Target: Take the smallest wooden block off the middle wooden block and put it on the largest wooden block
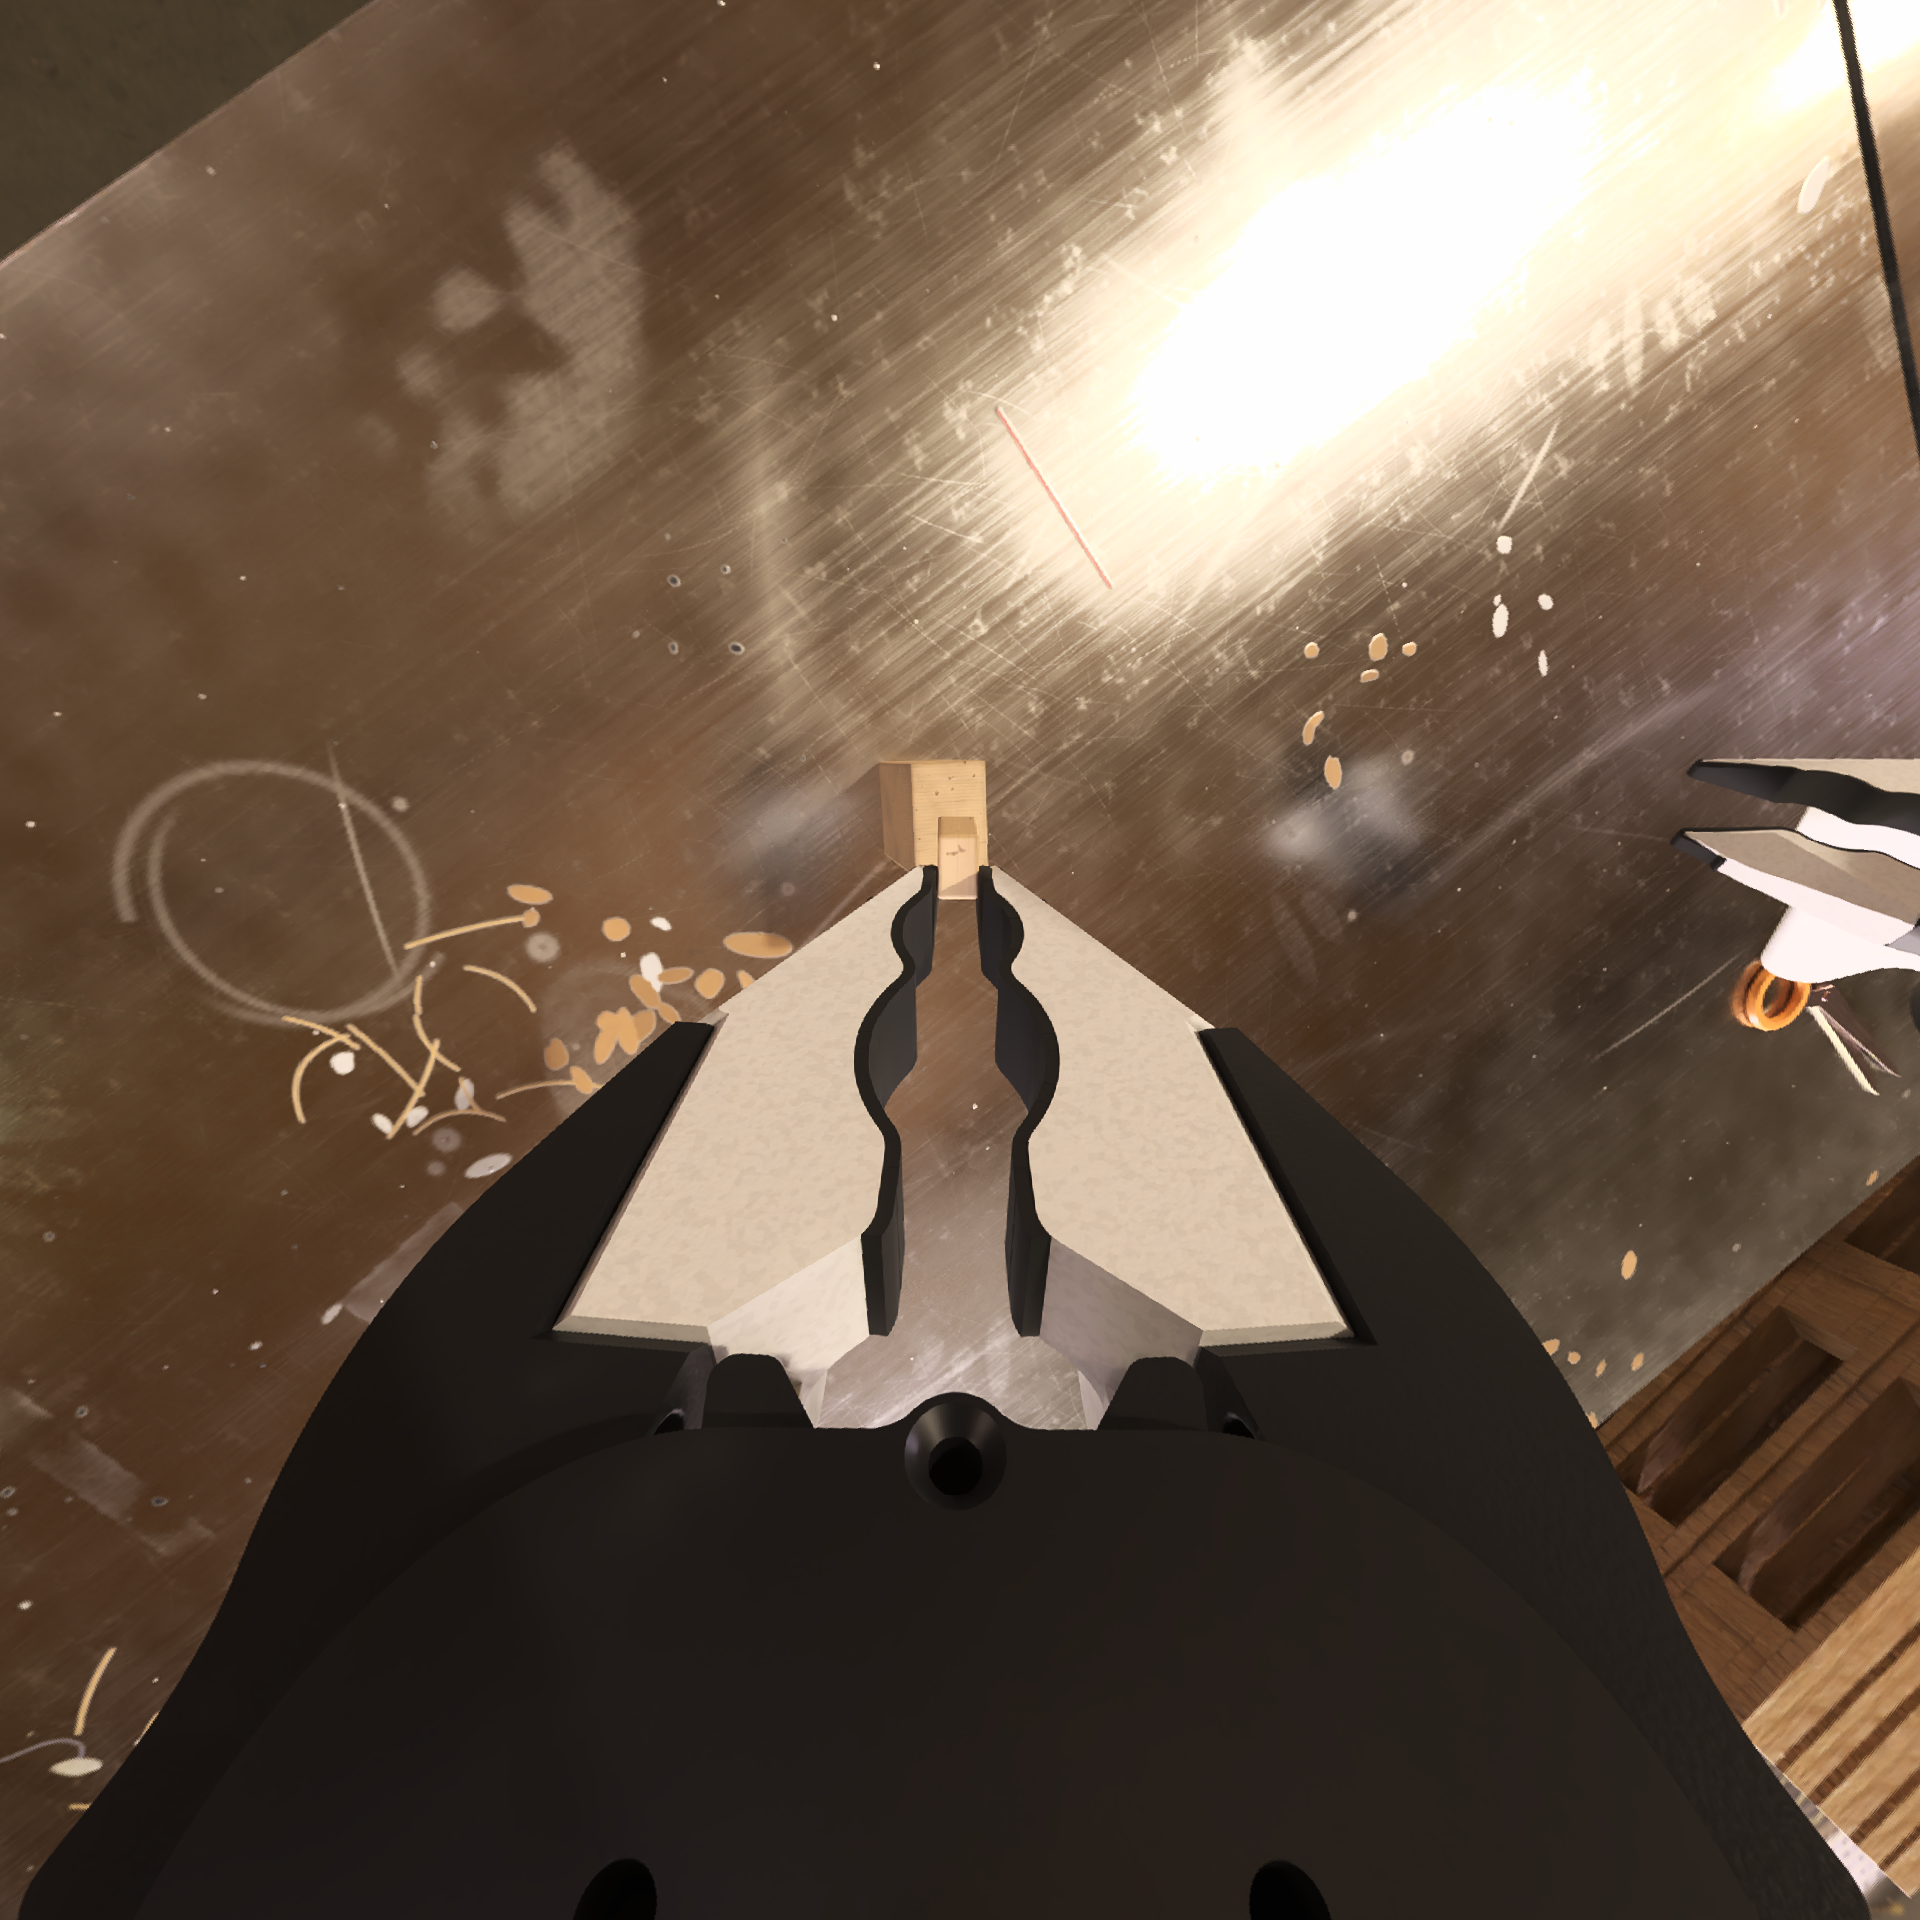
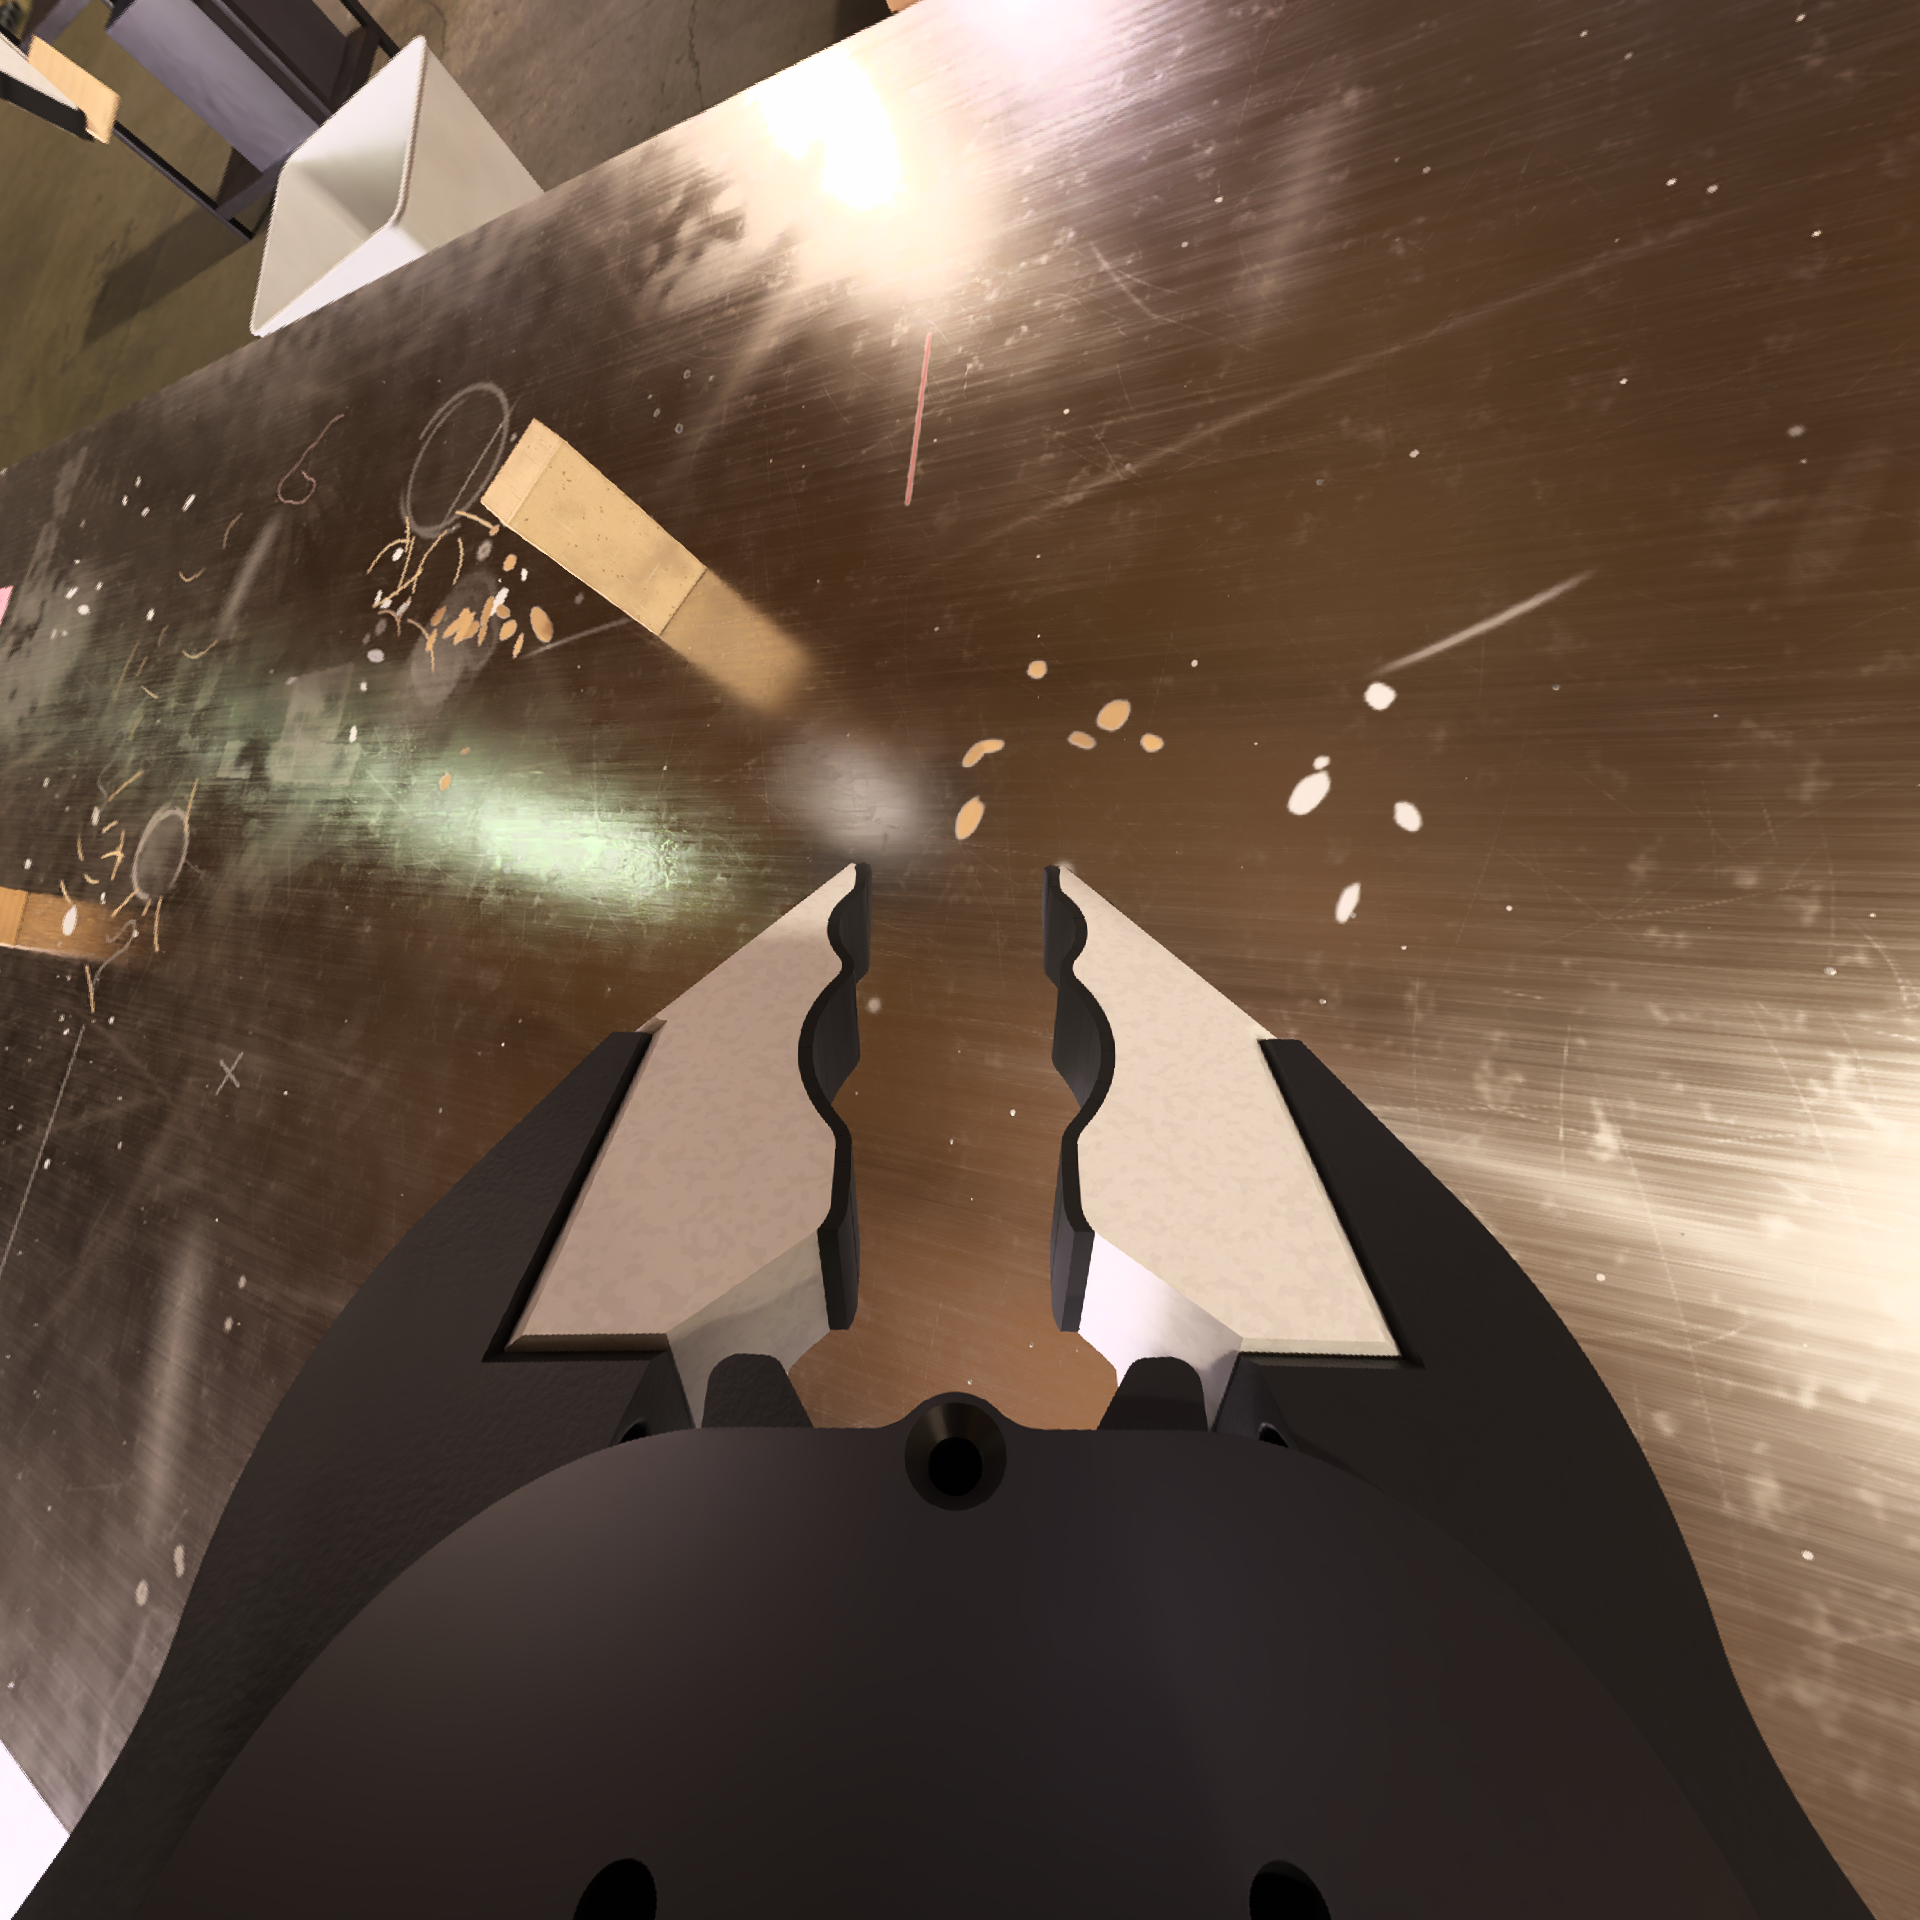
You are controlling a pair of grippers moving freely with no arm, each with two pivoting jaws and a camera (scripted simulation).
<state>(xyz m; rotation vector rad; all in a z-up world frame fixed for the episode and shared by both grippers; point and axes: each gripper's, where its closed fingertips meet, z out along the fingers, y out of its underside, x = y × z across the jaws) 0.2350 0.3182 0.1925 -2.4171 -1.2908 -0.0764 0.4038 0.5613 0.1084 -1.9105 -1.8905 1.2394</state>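
Left wrist view: a scratched, glossy brown metal tabletop (image 1: pixel 520 520) fills the frame, with a bright glare patch at upper right, a thin red line (image 1: pixel 1052 497) near the middle, chalk-like rings at left and scattered tan and white flecks; a dark wooden slatted floor or crate surface (image 1: pixel 1766 1455) shows past the table edge at lower right. The left gripper (image 1: pixel 958 879), black-bodied with pale beige fingers, has its jaws drawn narrow, pinching the smallest wooden block (image 1: pixel 958 852), a little pale cuboid, at the fingertips. Directly behind it sits a larger pale wooden cube-like block (image 1: pixel 930 795); the small one overlaps its front face, and whether it rests on that block or is lifted clear I cannot tell. At the right edge the other gripper's pale fingers (image 1: pixel 1787 831) enter, well apart from the blocks; a small orange coil and a thin metal tool (image 1: pixel 1044 0) lie beneath them.

Right wrist view: same brushed brown tabletop (image 2: pixel 1455 520), glare at top and right; a white bin (image 2: pixel 364 197) and dark furniture legs stand on the floor beyond the far edge. The right gripper (image 2: pixel 956 883) hovers with jaws spread wide, nothing between them. A long pale wooden plank-like block (image 2: pixel 592 535) lies well ahead at left, its reflection trailing on the metal; another tan piece (image 2: pixel 52 925) sits at the left edge.
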